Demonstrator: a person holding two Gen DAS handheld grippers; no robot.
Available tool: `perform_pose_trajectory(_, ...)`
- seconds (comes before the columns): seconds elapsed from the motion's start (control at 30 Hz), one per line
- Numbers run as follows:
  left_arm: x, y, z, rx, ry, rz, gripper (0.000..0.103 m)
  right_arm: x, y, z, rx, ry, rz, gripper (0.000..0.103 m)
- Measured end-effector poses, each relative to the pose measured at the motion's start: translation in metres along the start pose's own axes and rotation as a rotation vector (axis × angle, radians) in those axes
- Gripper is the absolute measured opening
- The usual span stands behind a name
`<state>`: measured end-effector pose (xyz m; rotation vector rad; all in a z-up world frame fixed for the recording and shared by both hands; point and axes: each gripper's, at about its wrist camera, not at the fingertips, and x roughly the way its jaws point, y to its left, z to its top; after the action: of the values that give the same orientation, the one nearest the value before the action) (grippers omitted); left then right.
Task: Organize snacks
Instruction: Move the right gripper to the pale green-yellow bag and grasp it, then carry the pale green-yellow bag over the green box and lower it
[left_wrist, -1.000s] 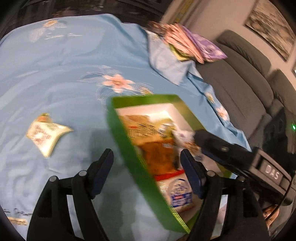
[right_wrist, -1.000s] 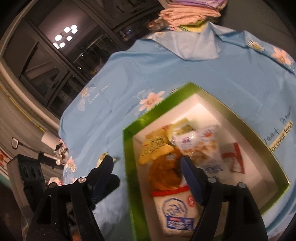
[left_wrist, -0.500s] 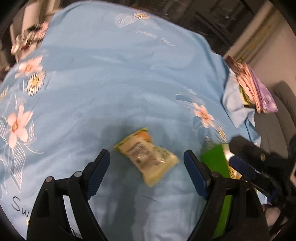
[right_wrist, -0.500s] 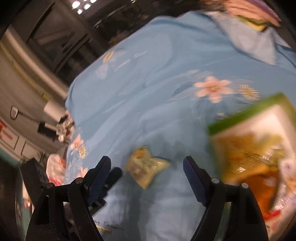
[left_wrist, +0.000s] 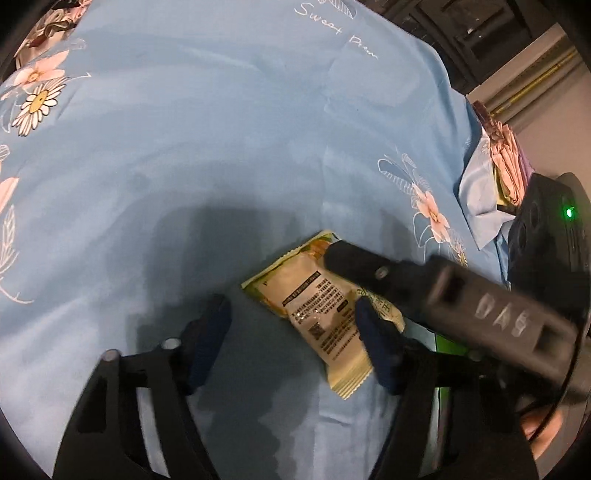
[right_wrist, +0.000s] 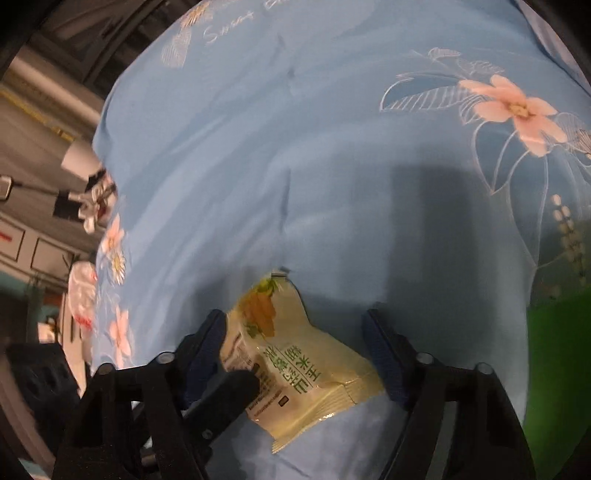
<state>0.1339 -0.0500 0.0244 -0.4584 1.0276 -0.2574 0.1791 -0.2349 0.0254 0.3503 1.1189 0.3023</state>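
Near the bottom middle of both views lay one small pale yellow plastic snack packet (left_wrist: 325, 314) (right_wrist: 295, 362), flat on the light blue flowered cloth (left_wrist: 221, 129) (right_wrist: 332, 166). It looked like the only loose snack you had left to put away, and it was not picked up yet. At the lower right of the right wrist view you could see a corner of the green box (right_wrist: 554, 350), near the packet but not touching it. What was inside the box did not show.

Your right gripper (right_wrist: 295, 347) had its jaws wide apart, one on each side of the packet. Its left finger (right_wrist: 207, 343) seemed to touch the packet's edge. It was not squeezing yet.

Your left gripper (left_wrist: 291, 325) also had its jaws wide apart and held nothing. One finger (left_wrist: 376, 332) sat over the packet's right side. You were close to a grab, I think.
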Motion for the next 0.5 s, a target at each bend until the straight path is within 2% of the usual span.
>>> perform_pose_trajectory(0.07,-0.002,-0.005,-0.005,0.042,-0.019,0.032,0.055,-0.002,0.004,-0.005,-0.047,-0.027,-0.017,0.069)
perform_pose_trajectory(0.1,-0.002,-0.006,-0.007,0.062,-0.022,0.039,0.048,-0.003,0.005,-0.009,-0.062,-0.027,-0.026,0.063)
perform_pose_trajectory(0.13,0.000,-0.008,-0.009,0.076,-0.016,0.031,0.044,-0.003,0.006,-0.010,-0.073,-0.031,-0.034,0.058)
perform_pose_trajectory(0.2,0.000,-0.008,-0.012,0.060,0.017,-0.025,0.026,-0.005,0.008,-0.015,-0.069,-0.027,-0.015,0.050)
perform_pose_trajectory(0.23,-0.003,-0.008,-0.016,0.053,0.030,-0.058,0.024,-0.006,0.003,-0.016,-0.051,-0.012,0.018,0.045)
perform_pose_trajectory(0.3,-0.009,-0.010,-0.024,0.071,0.034,-0.056,0.022,-0.009,-0.001,-0.025,-0.028,0.003,0.077,0.041)
perform_pose_trajectory(0.4,-0.021,-0.014,-0.040,0.108,0.037,-0.043,0.020,-0.016,-0.002,-0.043,-0.021,0.003,0.126,0.039)
perform_pose_trajectory(0.5,-0.039,-0.013,-0.057,0.102,0.028,-0.053,0.020,-0.027,-0.002,-0.065,-0.001,0.003,0.198,0.037)
